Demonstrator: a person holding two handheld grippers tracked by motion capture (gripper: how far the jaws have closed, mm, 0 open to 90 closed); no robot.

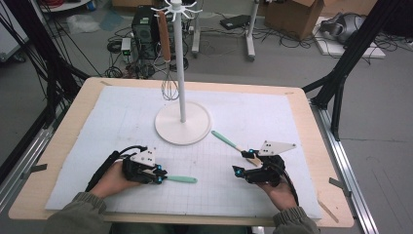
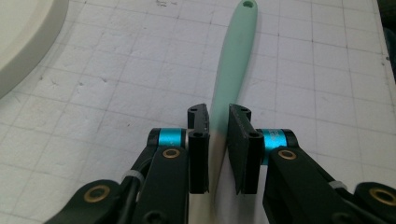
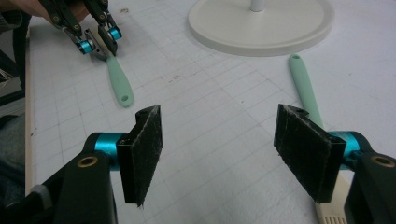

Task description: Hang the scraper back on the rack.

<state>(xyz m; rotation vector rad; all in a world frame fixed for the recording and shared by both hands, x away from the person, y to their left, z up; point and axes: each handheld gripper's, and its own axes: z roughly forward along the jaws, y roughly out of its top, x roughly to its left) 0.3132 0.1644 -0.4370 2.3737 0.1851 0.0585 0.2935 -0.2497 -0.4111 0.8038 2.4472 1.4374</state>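
Observation:
A mint-handled utensil point(image 2: 233, 60) lies flat on the white grid mat point(image 1: 243, 112). My left gripper point(image 2: 218, 126) is shut on it near its pale end, low over the mat, and the handle point(image 1: 182, 179) points right toward the mat's middle. A second mint-handled utensil point(image 1: 225, 140) with a cream head lies on the mat right of the stand. My right gripper point(image 3: 219, 154) hovers open beside it, with this utensil point(image 3: 302, 84) running along the outside of one jaw and nothing between the pads. The left gripper point(image 3: 99, 43) also appears far off in the right gripper view.
A white utensil stand with a round base point(image 1: 182, 127) and a tall pole rises at the mat's centre back. A whisk point(image 1: 169, 83) with a brown handle hangs from its top hooks. The wooden table edge point(image 1: 336, 195) frames the mat; cables and boxes lie on the floor beyond.

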